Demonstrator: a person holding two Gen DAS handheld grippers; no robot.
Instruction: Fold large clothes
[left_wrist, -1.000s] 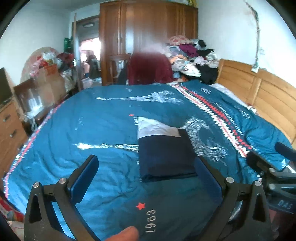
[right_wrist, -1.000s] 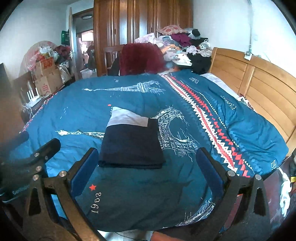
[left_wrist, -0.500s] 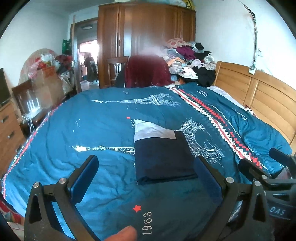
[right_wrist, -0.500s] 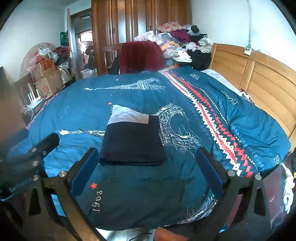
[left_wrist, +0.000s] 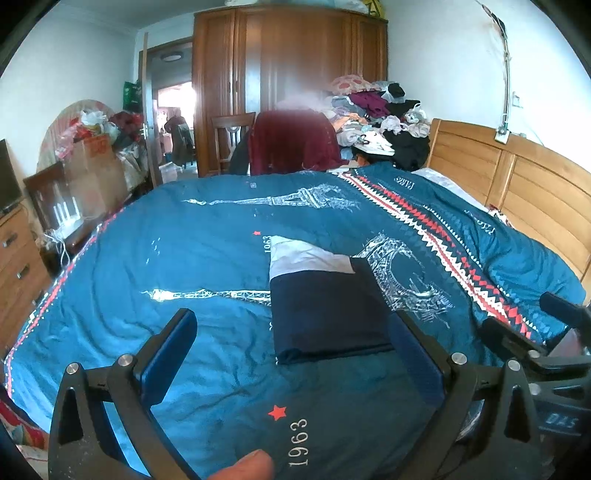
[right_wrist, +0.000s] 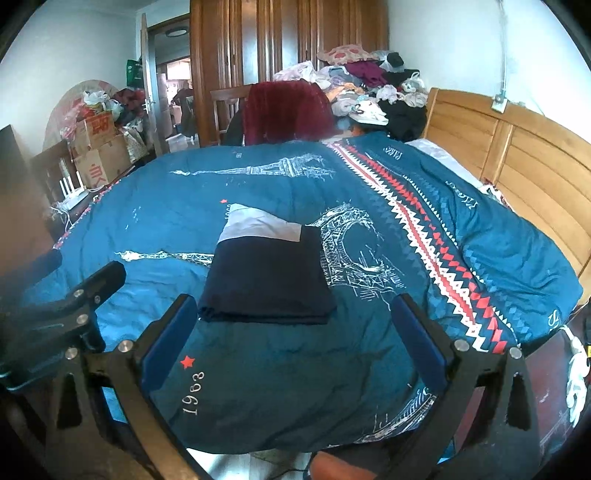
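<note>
A folded navy-blue garment with a white panel at its far end (left_wrist: 325, 306) lies flat near the middle of the bed, on a teal quilt printed with pale Eiffel Tower drawings and a red-and-white zigzag band (left_wrist: 207, 236). On the quilt's near edge the number "1963" is printed in white beside a small red star, and the same "1963" shows again just beyond the garment's white panel; near the wooden headboard (left_wrist: 524, 184) the word "PARIS" can be read, upside down. The left gripper (left_wrist: 295, 347) hangs above the near edge of the bed with its blue-padded fingers (left_wrist: 173, 354) spread wide apart and holding nothing, the garment lying just beyond them. The right gripper (right_wrist: 295, 325) likewise has its fingers wide apart and empty, just short of the garment's near edge. On the right gripper's body, seen from the left wrist, some white lettering is only partly legible. A cardboard box with red characters (right_wrist: 96, 127) stands at the left, and a heap of mixed clothes (right_wrist: 369, 88) lies behind the bed.
</note>
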